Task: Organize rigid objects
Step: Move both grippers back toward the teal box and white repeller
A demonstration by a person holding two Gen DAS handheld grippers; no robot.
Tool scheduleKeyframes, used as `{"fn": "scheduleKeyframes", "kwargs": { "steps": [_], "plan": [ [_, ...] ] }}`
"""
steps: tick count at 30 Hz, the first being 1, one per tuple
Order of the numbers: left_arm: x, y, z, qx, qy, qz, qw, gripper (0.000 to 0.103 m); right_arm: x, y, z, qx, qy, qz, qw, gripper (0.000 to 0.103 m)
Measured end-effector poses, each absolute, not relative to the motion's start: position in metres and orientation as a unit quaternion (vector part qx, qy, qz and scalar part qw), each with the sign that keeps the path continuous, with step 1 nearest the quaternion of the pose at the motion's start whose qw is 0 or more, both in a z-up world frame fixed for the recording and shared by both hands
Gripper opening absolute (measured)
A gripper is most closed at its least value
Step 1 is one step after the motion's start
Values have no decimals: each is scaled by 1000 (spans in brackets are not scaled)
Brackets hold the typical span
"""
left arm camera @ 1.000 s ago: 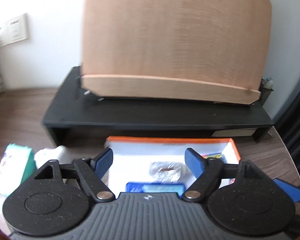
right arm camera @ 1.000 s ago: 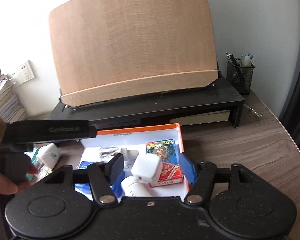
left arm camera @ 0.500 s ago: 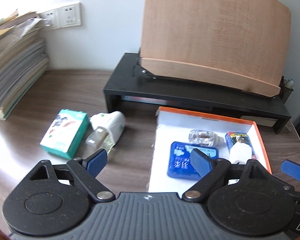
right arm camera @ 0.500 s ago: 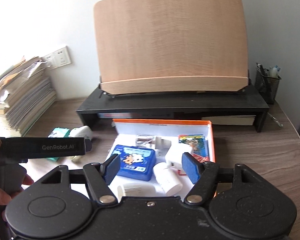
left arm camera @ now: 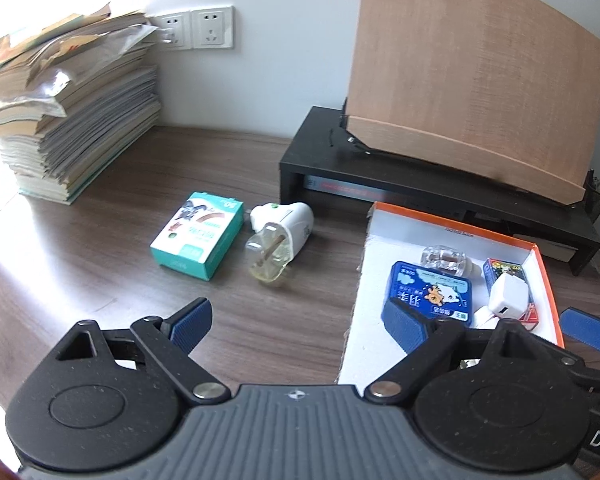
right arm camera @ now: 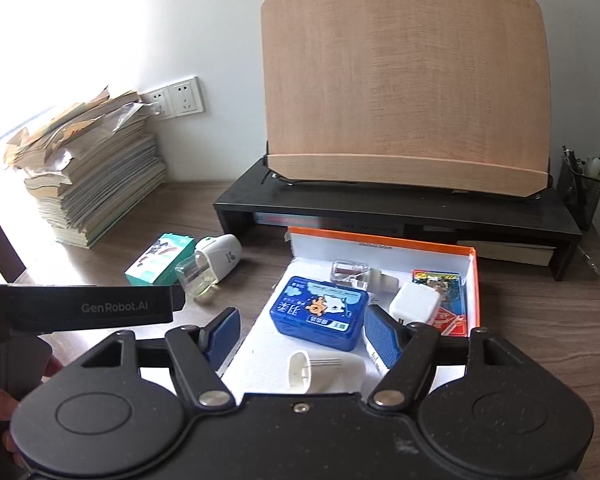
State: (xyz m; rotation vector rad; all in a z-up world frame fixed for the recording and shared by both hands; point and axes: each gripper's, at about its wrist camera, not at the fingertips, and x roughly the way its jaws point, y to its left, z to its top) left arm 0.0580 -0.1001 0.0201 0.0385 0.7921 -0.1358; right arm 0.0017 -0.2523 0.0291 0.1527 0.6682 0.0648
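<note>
An orange-rimmed white box (left arm camera: 456, 226) (right arm camera: 380, 242) holds a blue tin (left arm camera: 432, 296) (right arm camera: 320, 312), a clear bottle (right arm camera: 350, 272), a white charger cube (right arm camera: 414, 304), a card pack (right arm camera: 436, 280) and a white cylinder (right arm camera: 324, 368). To its left, on the desk, lie a teal box (left arm camera: 198, 236) and a white plug-in vaporizer (left arm camera: 280, 236). My left gripper (left arm camera: 298, 320) hovers over the desk by the box's left edge, jaws opening, nothing between them. My right gripper (right arm camera: 302, 334) hangs open above the box's near end, holding nothing.
A tall stack of books (left arm camera: 68, 120) fills the far left by the wall sockets (left arm camera: 196, 28). A black riser (left arm camera: 420, 176) carrying a wooden board (left arm camera: 472, 80) stands behind the box. A mesh pen holder (right arm camera: 582, 188) stands at the far right.
The left gripper swung left off the box, bringing the teal box and vaporizer into view, and its jaws widened. The right gripper drew back from the box and spread wider.
</note>
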Motion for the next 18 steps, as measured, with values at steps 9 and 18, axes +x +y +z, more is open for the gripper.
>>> {"fn": "scheduleKeyframes", "kwargs": {
  "steps": [9,18],
  "plan": [
    [55,-76,15,3,391,-40,919,95,0,-233,28,60,333,48,940,83],
    [74,-50,13,2,398,-45,916,95,23,-202,25,57,343,43,937,83]
  ]
}}
